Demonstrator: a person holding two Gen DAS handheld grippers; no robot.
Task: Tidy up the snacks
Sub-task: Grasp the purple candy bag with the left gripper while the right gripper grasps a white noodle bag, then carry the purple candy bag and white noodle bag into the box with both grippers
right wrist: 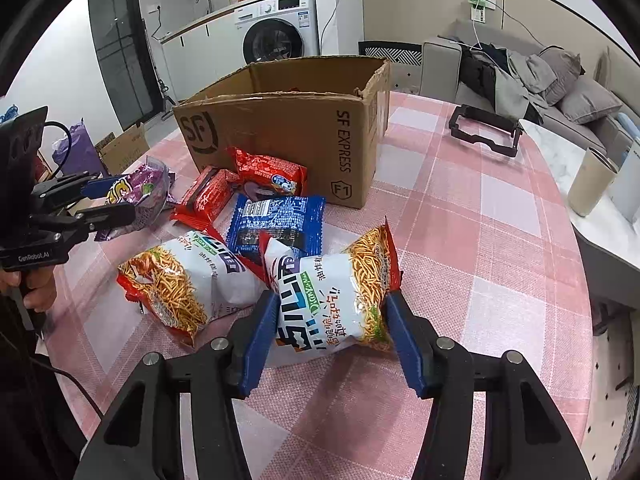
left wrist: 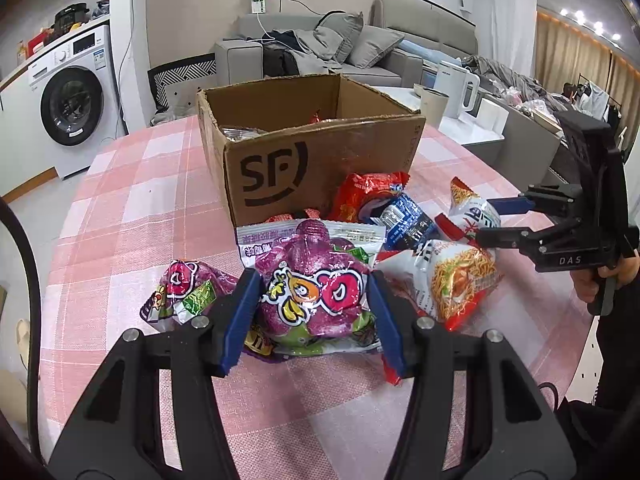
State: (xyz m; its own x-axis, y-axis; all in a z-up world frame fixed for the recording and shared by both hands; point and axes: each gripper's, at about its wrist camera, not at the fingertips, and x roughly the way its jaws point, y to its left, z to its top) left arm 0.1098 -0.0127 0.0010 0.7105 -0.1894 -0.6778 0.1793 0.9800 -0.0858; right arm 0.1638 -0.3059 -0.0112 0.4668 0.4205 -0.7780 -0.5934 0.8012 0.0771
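My left gripper (left wrist: pixel 316 320) is shut on a purple snack bag (left wrist: pixel 316 280), its blue pads pressing both sides. The right wrist view shows that bag (right wrist: pixel 140 192) held off the table at the left. A white noodle-snack bag (right wrist: pixel 340 296) sits squeezed between the pads of my right gripper (right wrist: pixel 332 340), which is shut on it. Behind the pile stands the open cardboard box (left wrist: pixel 304 152) with a few packets inside. A second noodle bag (right wrist: pixel 184 280), a blue bag (right wrist: pixel 276 220), two red bags (right wrist: pixel 268 174) and another purple bag (left wrist: pixel 188 292) lie on the checked cloth.
A black frame (right wrist: pixel 486 130) lies on the table to the right of the box. A beige cup (right wrist: pixel 592 184) and a white kettle (left wrist: pixel 456 84) stand on the side counter beyond the table edge. A person's hand (left wrist: pixel 588 284) holds the right gripper.
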